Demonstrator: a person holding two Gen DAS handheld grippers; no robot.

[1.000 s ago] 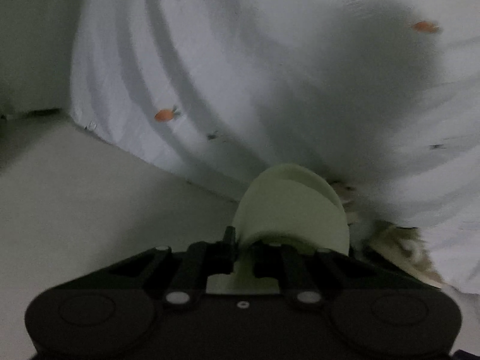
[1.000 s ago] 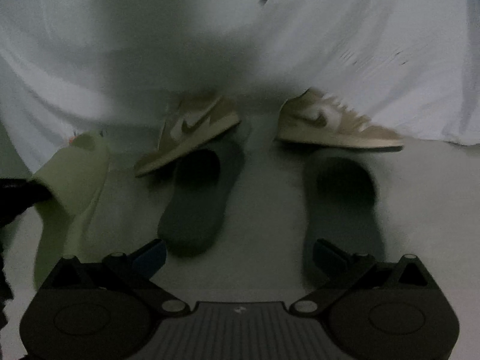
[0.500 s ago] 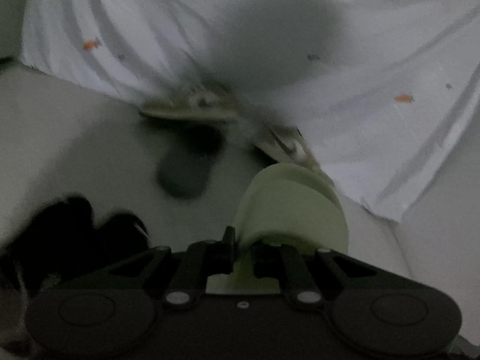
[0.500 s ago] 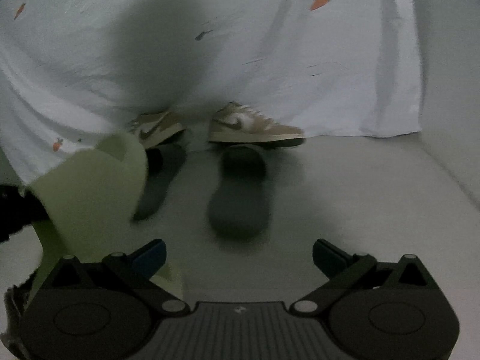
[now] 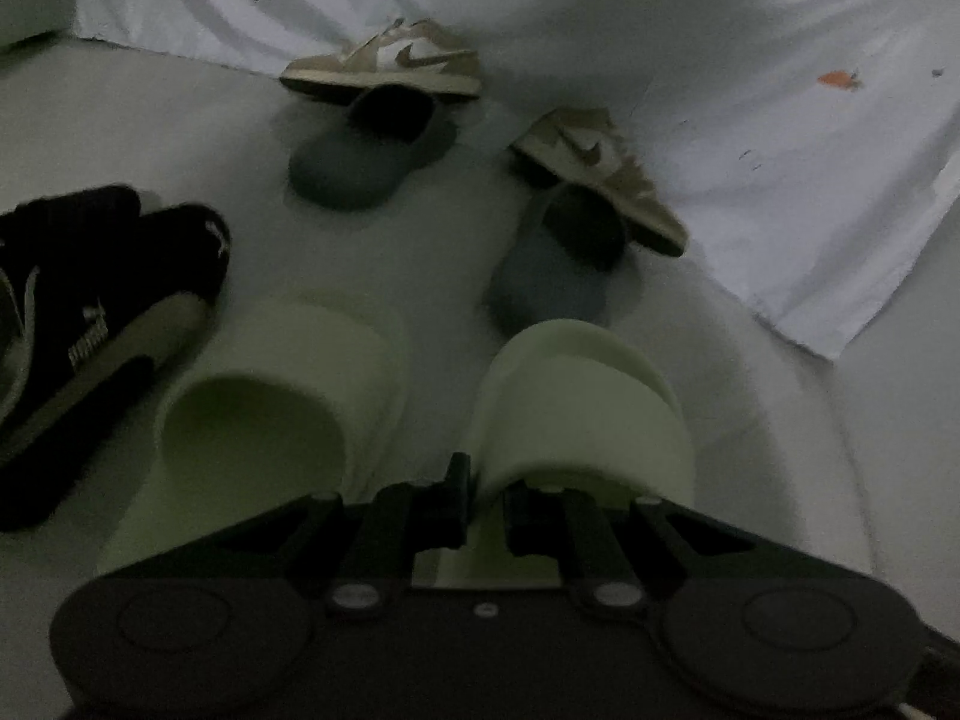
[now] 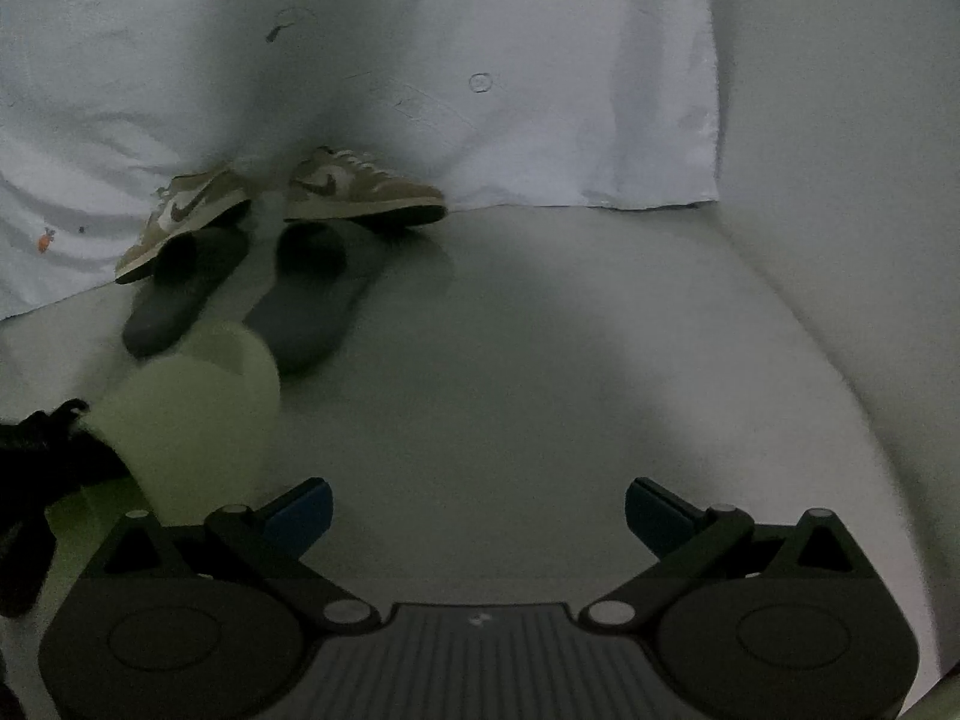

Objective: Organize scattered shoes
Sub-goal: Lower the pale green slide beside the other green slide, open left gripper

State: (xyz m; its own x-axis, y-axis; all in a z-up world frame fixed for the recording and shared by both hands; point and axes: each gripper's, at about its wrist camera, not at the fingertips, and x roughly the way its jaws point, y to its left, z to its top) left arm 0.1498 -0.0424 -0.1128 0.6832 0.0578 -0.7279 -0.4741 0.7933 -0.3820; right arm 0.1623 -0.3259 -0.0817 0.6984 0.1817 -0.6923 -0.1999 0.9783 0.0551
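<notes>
left gripper (image 5: 483,495) still clamping pale green slide (image 5: 576,402), now swinging in beside its mate (image 5: 282,408), tan sneakers (image 5: 390,60) coming into view, right gripper (image 6: 478,507) staying wide open, empty

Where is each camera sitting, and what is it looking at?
Left wrist: on the left gripper, angled down at the floor; its jaws clamp a pale green foam slide.
Right wrist: on the right gripper, jaws open and empty, angled down at the floor.
Both show the tan sneakers, dark grey slides and carrot-print white sheet.
</notes>
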